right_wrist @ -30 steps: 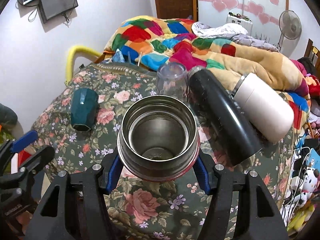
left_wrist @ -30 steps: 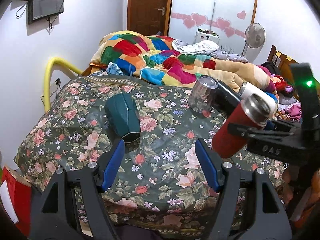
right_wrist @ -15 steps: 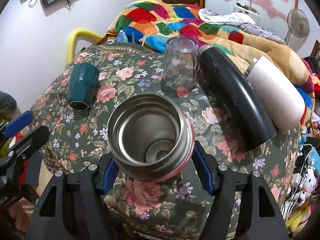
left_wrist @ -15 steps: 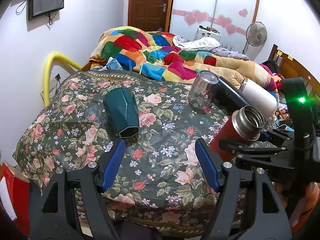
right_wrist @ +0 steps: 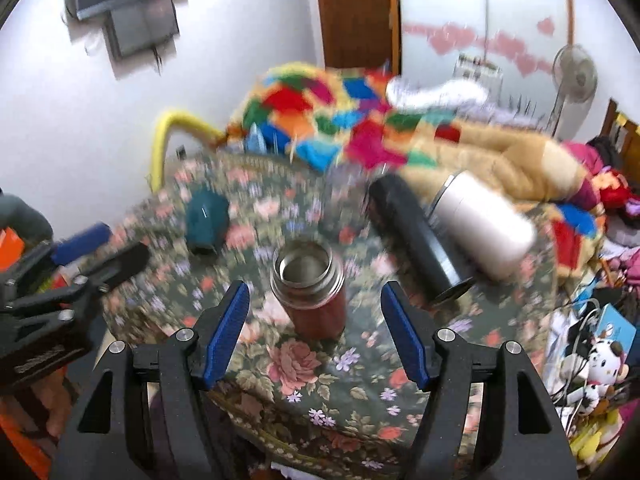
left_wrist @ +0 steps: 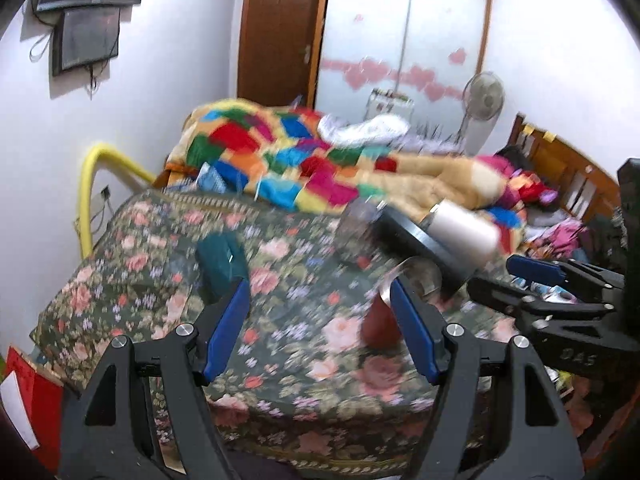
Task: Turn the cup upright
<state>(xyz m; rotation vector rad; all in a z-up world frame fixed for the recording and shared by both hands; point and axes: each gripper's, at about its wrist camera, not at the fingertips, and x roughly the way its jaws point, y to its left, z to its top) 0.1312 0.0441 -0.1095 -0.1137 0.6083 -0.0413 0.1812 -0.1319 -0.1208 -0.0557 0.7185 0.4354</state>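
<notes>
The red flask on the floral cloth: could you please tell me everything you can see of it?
The red flask is a cylinder with a red body and a bare steel neck and rim, looking like metal. It has no lid, and its open mouth faces up, showing a shiny steel interior. It stands upright on the floral cloth, near the front edge. Nothing grips it: the right tongs are open, their blue pads clear of it on either side. A black bottle lies apart, to its right.

Flask [right_wrist: 310, 292] upright on table [right_wrist: 360, 380], mug [right_wrist: 207, 220] left, bottles [right_wrist: 416, 236] right.
</notes>
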